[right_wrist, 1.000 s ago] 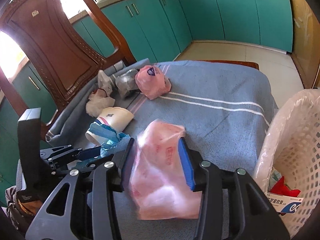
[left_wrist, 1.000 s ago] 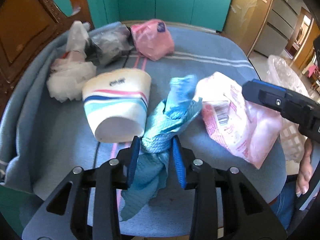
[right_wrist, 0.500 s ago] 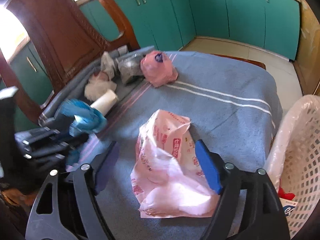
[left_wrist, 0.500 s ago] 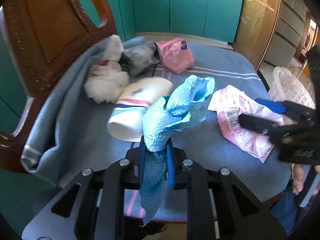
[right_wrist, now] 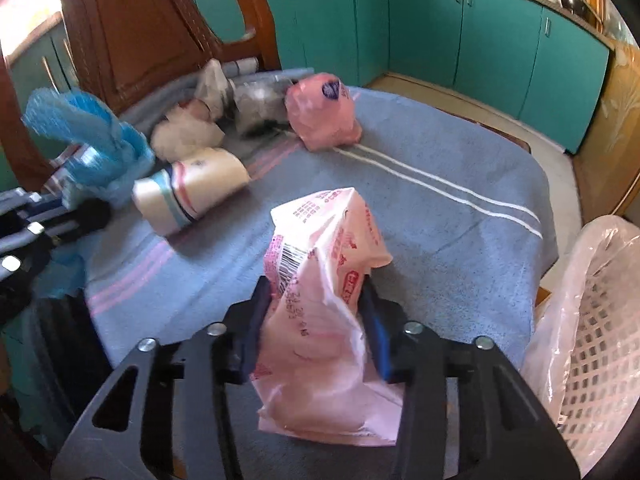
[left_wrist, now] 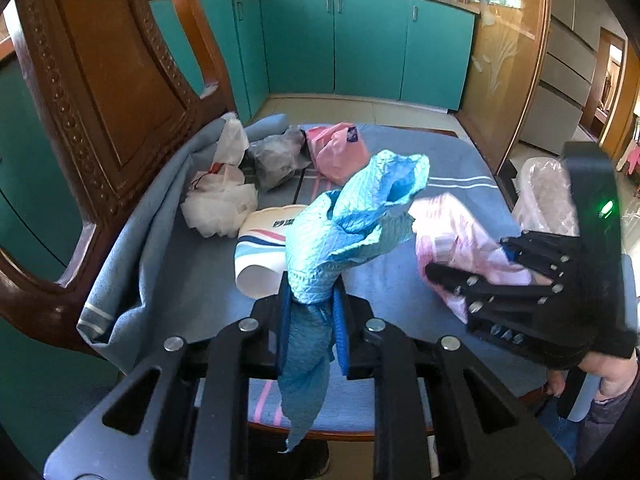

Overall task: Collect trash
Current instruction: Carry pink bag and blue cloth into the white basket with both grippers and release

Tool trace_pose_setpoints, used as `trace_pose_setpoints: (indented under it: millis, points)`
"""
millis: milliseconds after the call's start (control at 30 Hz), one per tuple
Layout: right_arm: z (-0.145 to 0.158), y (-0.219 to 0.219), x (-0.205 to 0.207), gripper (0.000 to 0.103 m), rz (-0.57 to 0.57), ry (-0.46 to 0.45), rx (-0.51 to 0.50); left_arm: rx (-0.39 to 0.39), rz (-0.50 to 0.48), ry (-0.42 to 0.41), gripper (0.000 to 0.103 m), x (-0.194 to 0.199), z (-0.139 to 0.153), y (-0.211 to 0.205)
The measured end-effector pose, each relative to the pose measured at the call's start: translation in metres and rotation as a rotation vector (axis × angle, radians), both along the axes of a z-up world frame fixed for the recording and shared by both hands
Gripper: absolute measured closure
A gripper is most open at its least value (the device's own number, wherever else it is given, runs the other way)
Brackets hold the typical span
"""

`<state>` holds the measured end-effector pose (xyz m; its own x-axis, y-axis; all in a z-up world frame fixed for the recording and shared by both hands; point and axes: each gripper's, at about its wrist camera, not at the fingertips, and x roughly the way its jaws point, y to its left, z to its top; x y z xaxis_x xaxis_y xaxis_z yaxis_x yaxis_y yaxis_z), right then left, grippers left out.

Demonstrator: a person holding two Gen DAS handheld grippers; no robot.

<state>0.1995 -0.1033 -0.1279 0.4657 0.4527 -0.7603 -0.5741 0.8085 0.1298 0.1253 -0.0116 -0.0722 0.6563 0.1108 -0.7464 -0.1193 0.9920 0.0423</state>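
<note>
My left gripper (left_wrist: 310, 316) is shut on a crumpled blue cloth (left_wrist: 352, 224) and holds it up above the blue-covered chair seat (left_wrist: 400, 292). My right gripper (right_wrist: 318, 312) is shut on a pink printed plastic wrapper (right_wrist: 320, 280), lifted off the seat; the wrapper also shows in the left wrist view (left_wrist: 456, 236). A striped paper cup (right_wrist: 192, 188) lies on its side on the seat. A pink knotted bag (right_wrist: 322, 112), a grey bag (left_wrist: 276, 156) and white crumpled plastic (left_wrist: 218, 200) lie at the back. The blue cloth also shows in the right wrist view (right_wrist: 88, 140).
A white lattice basket lined with clear plastic (right_wrist: 592, 312) stands to the right of the chair. The carved wooden chair back (left_wrist: 100, 92) rises on the left. Teal cabinets (left_wrist: 360, 44) line the far wall.
My right gripper opened over the pink wrapper, then closed on it and lifted it. My left gripper raised the blue cloth higher off the seat.
</note>
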Motion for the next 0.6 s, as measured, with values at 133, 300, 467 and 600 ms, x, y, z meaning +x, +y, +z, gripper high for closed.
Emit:
trace_pose_setpoints:
  millis: [133,300,467,600]
  points:
    - [0.042,-0.039,-0.006,0.06,-0.045,-0.093,0.192,-0.006,-0.03,-0.017,0.083,0.004,0.006,-0.013]
    - [0.081,-0.135,-0.006,0.059,-0.293,-0.263,0.281,-0.021,-0.118,-0.037,0.083,0.018,0.014,-0.045]
    - [0.064,-0.214,0.005,0.059,-0.545,-0.217,0.237,-0.065,-0.25,-0.049,0.083,0.04,0.019,-0.096]
    - [0.048,-0.252,0.002,0.059,-0.637,-0.174,0.196,-0.107,-0.373,-0.034,0.083,0.058,0.019,-0.15]
